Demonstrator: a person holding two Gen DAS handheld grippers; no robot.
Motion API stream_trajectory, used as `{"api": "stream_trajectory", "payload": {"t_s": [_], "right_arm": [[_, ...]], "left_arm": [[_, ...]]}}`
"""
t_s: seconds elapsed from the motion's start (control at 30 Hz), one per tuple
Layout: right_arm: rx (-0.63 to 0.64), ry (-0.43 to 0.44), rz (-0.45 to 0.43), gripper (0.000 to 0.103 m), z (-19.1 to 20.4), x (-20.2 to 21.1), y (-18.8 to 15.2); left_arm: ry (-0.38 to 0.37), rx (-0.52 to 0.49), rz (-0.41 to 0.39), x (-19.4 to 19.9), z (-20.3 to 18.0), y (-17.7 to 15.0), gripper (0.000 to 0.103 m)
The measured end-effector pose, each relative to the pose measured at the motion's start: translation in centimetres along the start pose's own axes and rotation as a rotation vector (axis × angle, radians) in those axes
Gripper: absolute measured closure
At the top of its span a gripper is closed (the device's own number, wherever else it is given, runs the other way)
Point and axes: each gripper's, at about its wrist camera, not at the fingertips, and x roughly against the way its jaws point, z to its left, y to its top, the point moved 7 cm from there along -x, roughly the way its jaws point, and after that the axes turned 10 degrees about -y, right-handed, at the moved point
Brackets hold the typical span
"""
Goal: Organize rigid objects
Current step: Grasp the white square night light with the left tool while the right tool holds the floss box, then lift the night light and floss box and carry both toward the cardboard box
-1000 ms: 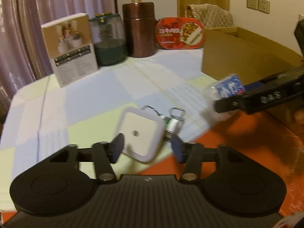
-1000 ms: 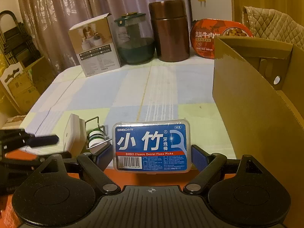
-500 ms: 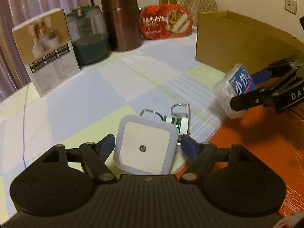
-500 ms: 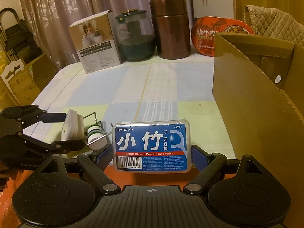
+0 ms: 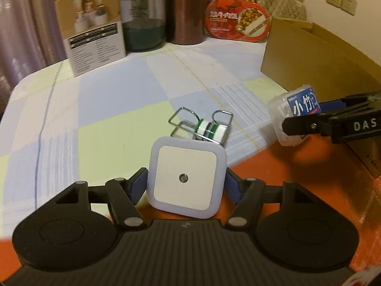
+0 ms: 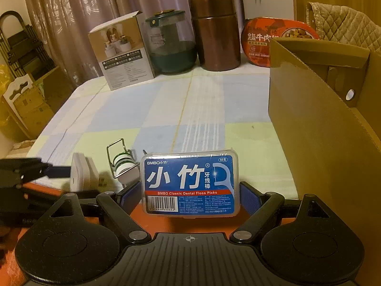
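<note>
The white square night light [image 5: 186,178] sat between the blue pads of the left gripper [image 5: 185,186], whose jaws had just been closing on it; they seemed to press its sides, though blur left contact uncertain. Just beyond it lay a wire-handled clip [image 5: 207,129] on the checked tablecloth [image 5: 114,109]. To the right, the right gripper [image 6: 189,194] stood clamped on the dental floss pick box [image 6: 189,183], near the cardboard box [image 6: 321,128].
</note>
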Motion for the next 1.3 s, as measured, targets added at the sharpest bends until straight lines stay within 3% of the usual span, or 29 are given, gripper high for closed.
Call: {"api": "stream_trajectory", "payload": {"t_s": [0.2,0.6,0.8,1.3], "right_arm": [[-0.029,0.025,0.002,0.020,0.3,2.2,0.3],[-0.057,0.085,-0.018,0.020,1.3,8.2,0.7],[0.004,0.087,-0.043,0.020,2.3,10.7,0.3],[0.050,0.060,-0.127,0.020,2.1,14.8,-0.1]], "left_arm": [[0.061,0.080,-0.011,3.5,-2.1,-0.7,0.041],[0.085,0.174,-0.076,9.5,-5.9,-1.7,0.041],[0.118,0.230,-0.115,11.5,-5.9,-2.0,0.041],[0.122,0.238,-0.186,13.8,-7.4,-0.5,0.041]]}}
